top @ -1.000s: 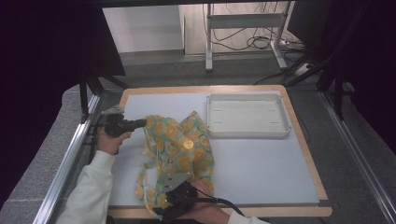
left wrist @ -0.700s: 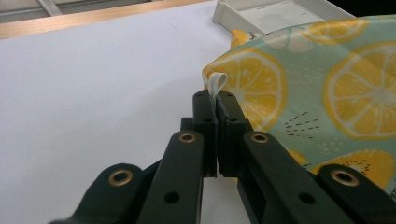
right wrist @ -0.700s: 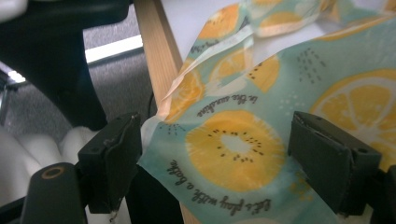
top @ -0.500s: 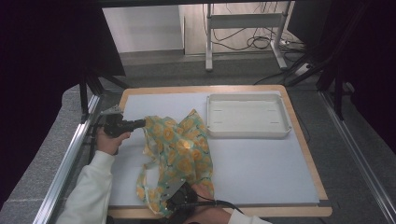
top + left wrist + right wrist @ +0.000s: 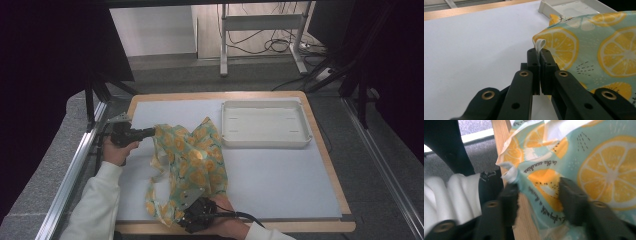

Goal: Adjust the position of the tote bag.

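A lemon-print cloth [image 5: 192,165] lies crumpled on the white tabletop [image 5: 280,175], stretching from its left-middle part to the near edge, just beside a white tray [image 5: 264,125] at the far right. The left tongs [image 5: 146,132] are clamped on a corner of the cloth, pinching its white hem loop [image 5: 539,45] between closed jaws. At the near wooden edge, the right tongs [image 5: 182,216] have just been closing; their jaws stand apart with the cloth's near edge [image 5: 541,182] between them, not yet pressed.
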